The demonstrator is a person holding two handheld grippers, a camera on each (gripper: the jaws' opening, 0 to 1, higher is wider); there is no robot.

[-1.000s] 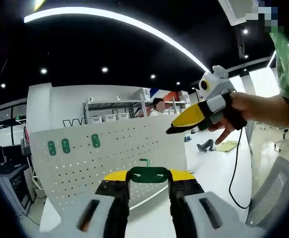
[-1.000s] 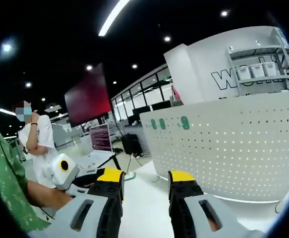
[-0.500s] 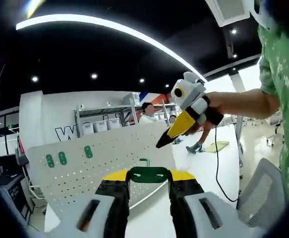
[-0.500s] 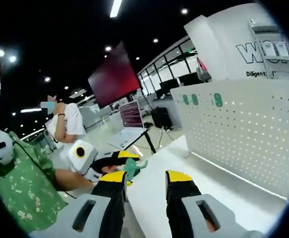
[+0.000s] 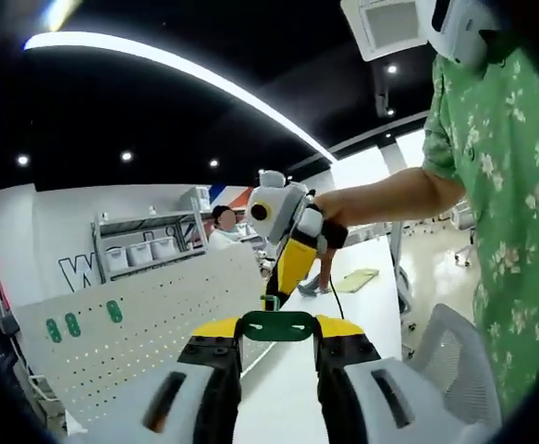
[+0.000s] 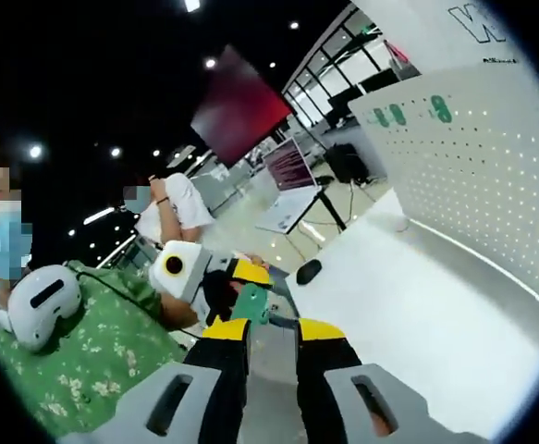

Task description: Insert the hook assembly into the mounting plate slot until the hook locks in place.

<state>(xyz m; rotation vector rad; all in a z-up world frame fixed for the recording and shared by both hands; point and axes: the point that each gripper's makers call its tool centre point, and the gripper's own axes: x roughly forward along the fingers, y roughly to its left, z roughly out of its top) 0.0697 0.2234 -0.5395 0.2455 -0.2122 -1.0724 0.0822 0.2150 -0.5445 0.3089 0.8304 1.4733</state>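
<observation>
the left gripper (image 5: 276,335) is clamped on the green hook assembly (image 5: 275,325), held between its jaw tips with the white pegboard mounting plate (image 5: 149,342) ahead and to its left, well apart. the right gripper (image 6: 274,330), jaws narrowly apart and empty, has its tips close by the hook. nothing is inserted yet, so i judge the approach, insertion and locking are all left.

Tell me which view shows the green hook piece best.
The left gripper view: the green hook piece sits close and front-on between the left gripper jaws. The right gripper view shows it smaller, partly hidden behind the right gripper.
</observation>
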